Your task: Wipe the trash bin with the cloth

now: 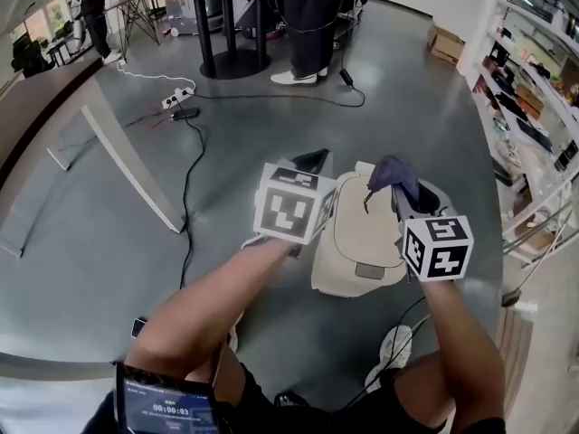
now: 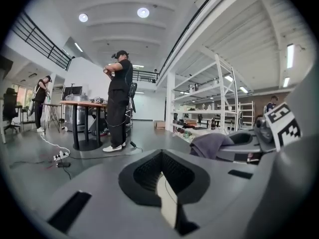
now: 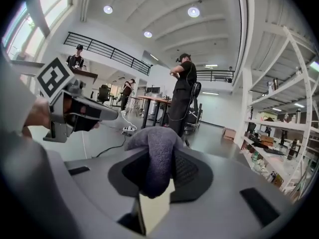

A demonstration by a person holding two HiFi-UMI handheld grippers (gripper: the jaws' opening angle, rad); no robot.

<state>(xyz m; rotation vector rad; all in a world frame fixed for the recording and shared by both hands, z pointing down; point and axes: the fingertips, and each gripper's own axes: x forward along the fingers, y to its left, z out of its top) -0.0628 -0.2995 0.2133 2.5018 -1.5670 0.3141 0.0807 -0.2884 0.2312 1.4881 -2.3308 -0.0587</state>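
**Cloth pinched in right claw, bin below both grippers**

The right gripper is clamped on the cloth. The grey-purple towelling is folded over the top of the jaws and hangs down between them, bulging towards the camera. In the head view the same cloth sits at the front of the right gripper, above the far right corner of the trash bin. Whether the cloth touches the bin cannot be told from that view.

The left gripper has its jaws pressed together with nothing between them; only a thin seam shows where the pale pads meet. In the head view the left gripper hangs over the bin's left edge, its marker cube covering that side.

The bin is cream-coloured and stands on the grey floor, between the two grippers and lower than both. Neither gripper view shows it, as both look out level across the room.

From the left gripper view, the right gripper and the cloth show off to the right, just beside it. From the right gripper view, the left gripper shows to the left.

Beyond the bin, a power strip with trailing cables lies on the floor. A person stands by a round-based table, and shelving lines the right side.
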